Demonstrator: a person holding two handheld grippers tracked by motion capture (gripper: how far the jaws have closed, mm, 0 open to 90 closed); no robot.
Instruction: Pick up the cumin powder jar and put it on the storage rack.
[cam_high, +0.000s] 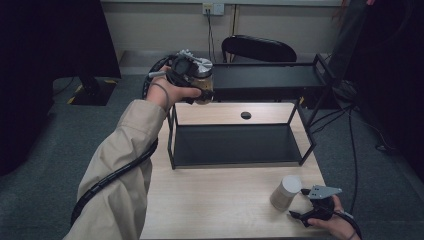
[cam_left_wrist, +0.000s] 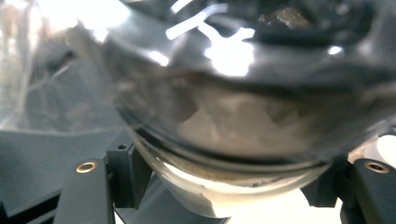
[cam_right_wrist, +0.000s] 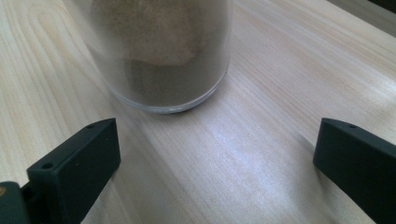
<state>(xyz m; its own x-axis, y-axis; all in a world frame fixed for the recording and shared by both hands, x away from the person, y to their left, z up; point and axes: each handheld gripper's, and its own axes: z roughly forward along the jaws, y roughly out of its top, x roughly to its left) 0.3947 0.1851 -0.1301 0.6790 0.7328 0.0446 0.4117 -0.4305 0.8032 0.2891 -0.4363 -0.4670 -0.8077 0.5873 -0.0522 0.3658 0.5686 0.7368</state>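
My left gripper (cam_high: 196, 80) is raised over the back left corner of a black two-tier metal rack (cam_high: 172, 135), shut on a glass jar (cam_high: 205, 86) with brownish contents. In the left gripper view that jar (cam_left_wrist: 233, 116) sits very close, held between the jaws of the left gripper (cam_left_wrist: 229, 184). A second jar (cam_high: 286, 192) with a white lid stands on the wooden table (cam_high: 215, 205) at the front right. My right gripper (cam_high: 299, 203) lies just to its right, open. In the right gripper view this jar (cam_right_wrist: 163, 56) of brown powder stands ahead of the spread jaws of the right gripper (cam_right_wrist: 215, 163), apart from them.
The rack's lower tray (cam_high: 235, 146) and upper shelf (cam_high: 265, 77) hold nothing. A round hole (cam_high: 245, 115) marks the table behind the rack. A dark chair (cam_high: 259, 49) stands beyond, a black stand (cam_high: 92, 87) at the left, and cables (cam_high: 350, 150) hang off the right edge.
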